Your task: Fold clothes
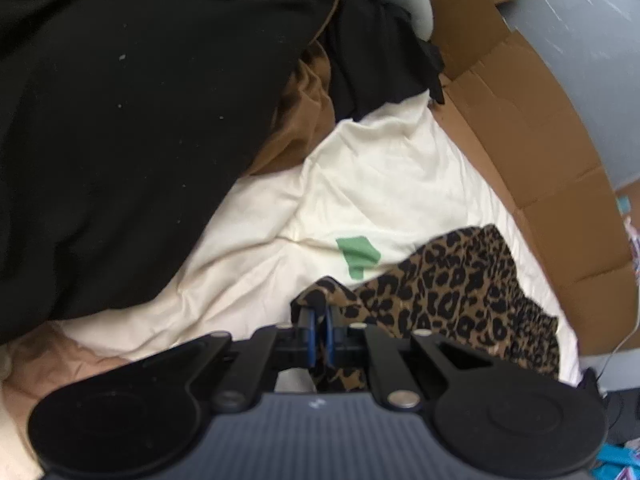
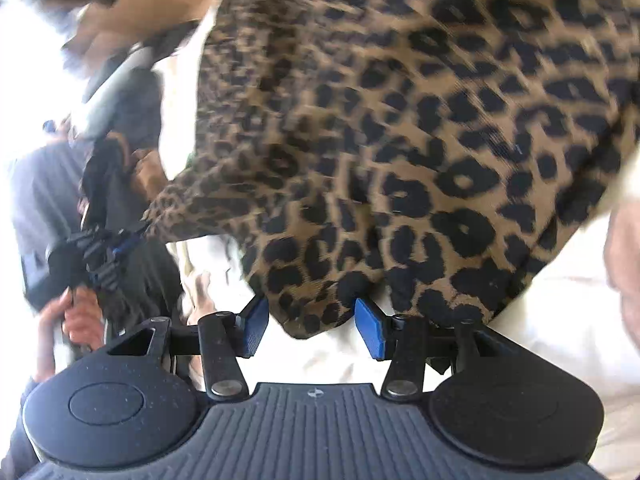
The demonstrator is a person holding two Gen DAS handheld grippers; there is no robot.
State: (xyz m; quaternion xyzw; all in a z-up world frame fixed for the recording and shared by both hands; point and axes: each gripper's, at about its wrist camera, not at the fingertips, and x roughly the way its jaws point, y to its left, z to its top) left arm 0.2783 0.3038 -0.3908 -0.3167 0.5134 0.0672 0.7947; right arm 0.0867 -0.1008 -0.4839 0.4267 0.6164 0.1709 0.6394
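Note:
A leopard-print garment (image 1: 460, 288) lies across a cream sheet (image 1: 380, 184). My left gripper (image 1: 319, 320) is shut on one corner of it, with the cloth bunched between the blue pads. In the right wrist view the same garment (image 2: 400, 140) fills most of the frame and looks blurred. My right gripper (image 2: 313, 326) is open, its blue pads (image 2: 256, 326) set wide apart. A low fold of the garment hangs down between them, unclamped. At far left there, a hand (image 2: 76, 316) holds the left gripper (image 2: 108, 248), which pinches the garment's far corner.
A big black garment (image 1: 120, 120) and a brown one (image 1: 304, 120) are heaped on the sheet's left and far side. A green tape mark (image 1: 358, 256) sits on the sheet. A flattened cardboard box (image 1: 520, 140) borders the right side, with grey floor (image 1: 580, 60) beyond.

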